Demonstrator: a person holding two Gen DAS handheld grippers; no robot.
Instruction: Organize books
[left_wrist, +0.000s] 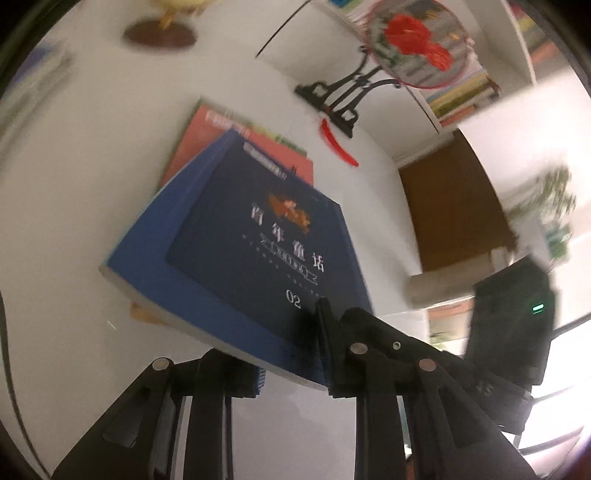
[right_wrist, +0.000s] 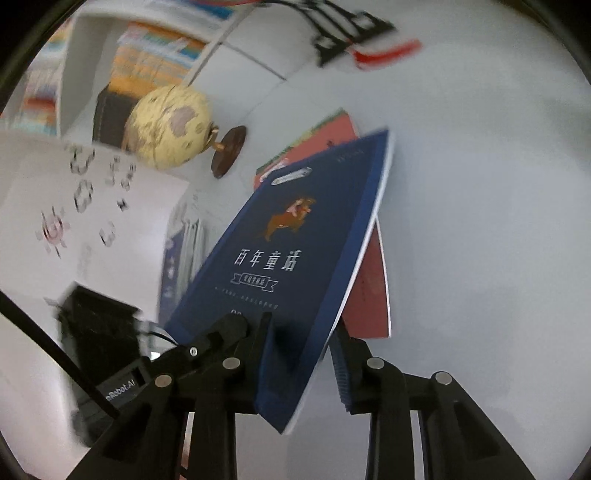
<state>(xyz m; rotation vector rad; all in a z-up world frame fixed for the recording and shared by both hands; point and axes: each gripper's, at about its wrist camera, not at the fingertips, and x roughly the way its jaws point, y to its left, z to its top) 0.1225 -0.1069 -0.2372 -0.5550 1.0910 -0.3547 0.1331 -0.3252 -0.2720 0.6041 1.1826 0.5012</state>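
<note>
the left tool (left_wrist: 291, 369) reaches up from the bottom of its frame, tilted downward toward the desk (left_wrist: 74, 221), its two black fingers pinched on the near edge of the blue book (left_wrist: 258, 251). one finger lies over the cover near the "02", the other sits under the book at lower left. the book is lifted off the desk and slanted, filling the middle of the frame, with a red book (left_wrist: 207, 147) lying flat beneath it toward the upper middle.

in the right wrist view the right tool (right_wrist: 301, 354) also angles down from the bottom edge, its fingers narrow and clamped on the same blue book (right_wrist: 291, 251) at its lower corner, cover to the left pad and page side to the right pad. the book stands steeply on edge here, leaning across the centre, the red book (right_wrist: 369, 288) behind it at right.

a globe (right_wrist: 166, 125) stands at upper left of that view, near a bookshelf (right_wrist: 155, 55). a black fan stand (left_wrist: 340, 99) sits at upper right of the left view.
</note>
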